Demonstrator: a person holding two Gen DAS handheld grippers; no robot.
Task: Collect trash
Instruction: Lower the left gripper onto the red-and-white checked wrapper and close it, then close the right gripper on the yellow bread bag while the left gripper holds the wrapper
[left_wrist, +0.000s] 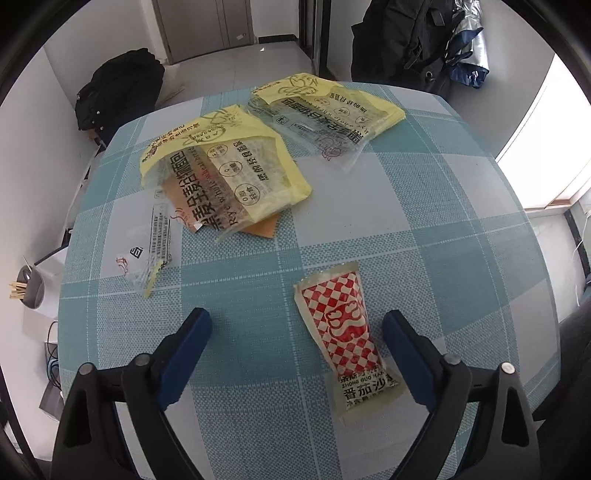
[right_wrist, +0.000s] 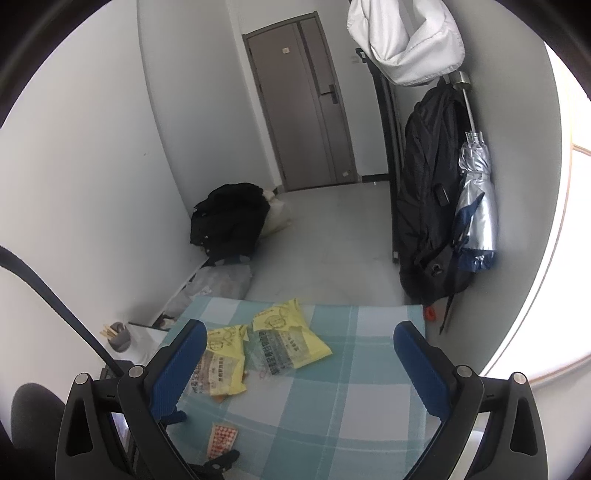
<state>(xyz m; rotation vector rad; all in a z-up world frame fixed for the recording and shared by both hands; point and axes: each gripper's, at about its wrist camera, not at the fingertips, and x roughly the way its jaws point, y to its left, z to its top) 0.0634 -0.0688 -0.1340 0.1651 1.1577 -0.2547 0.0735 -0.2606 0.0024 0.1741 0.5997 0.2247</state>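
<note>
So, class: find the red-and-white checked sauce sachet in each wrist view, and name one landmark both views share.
Left wrist view: the red-and-white checked sauce sachet lies lower centre-right, between the open left tongs.
Right wrist view: the sachet is small, at bottom left of centre.
Shared landmark: the two yellow bread wrappers.

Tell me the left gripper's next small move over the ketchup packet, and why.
Probably shift the left gripper slightly toward its right finger and lower it. Its jaws stand open above the tablecloth, and the ketchup packet lies flat, off-centre, close to the right finger, untouched. Centring first should let both fingers close on it.
</note>
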